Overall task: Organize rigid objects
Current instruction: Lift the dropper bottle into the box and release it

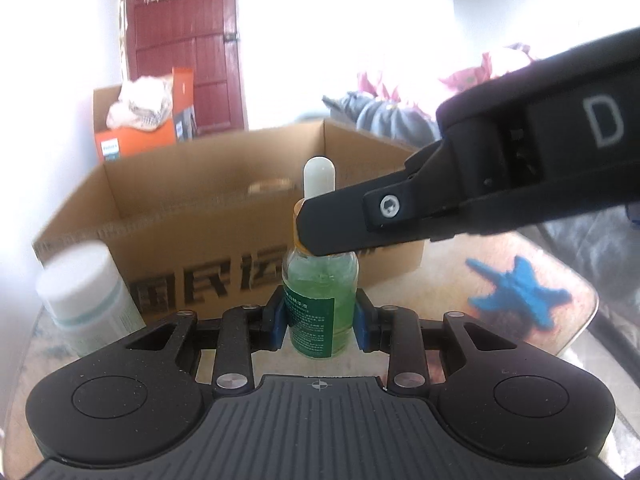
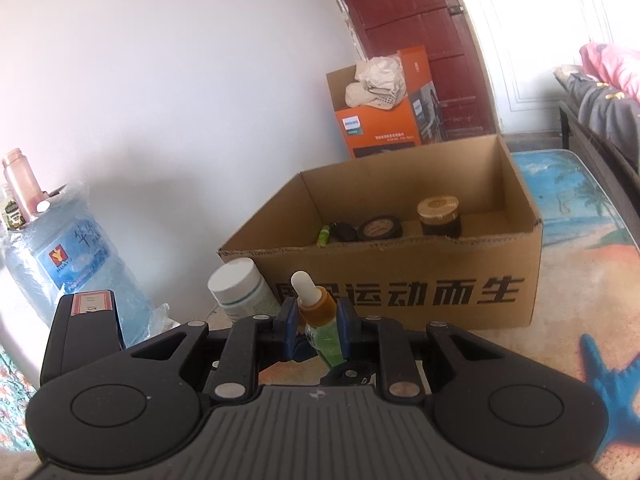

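Note:
A green dropper bottle (image 1: 320, 304) with an amber collar and white rubber bulb stands upright on the table. My left gripper (image 1: 320, 320) is shut on its lower body. My right gripper (image 2: 318, 320) is shut on its amber neck (image 2: 316, 310); its black finger also crosses the left wrist view (image 1: 344, 224). An open cardboard box (image 2: 400, 292) stands just behind the bottle and holds a dark jar with a gold lid (image 2: 439, 216), a round tin (image 2: 380, 229) and a small green tube (image 2: 323, 235).
A white-capped plastic bottle (image 2: 240, 292) stands left of the dropper bottle, also in the left wrist view (image 1: 86, 300). A blue water jug (image 2: 68, 260) stands at far left. An orange box (image 2: 380, 120) sits behind by a red door. The tabletop has a beach print (image 1: 516, 292).

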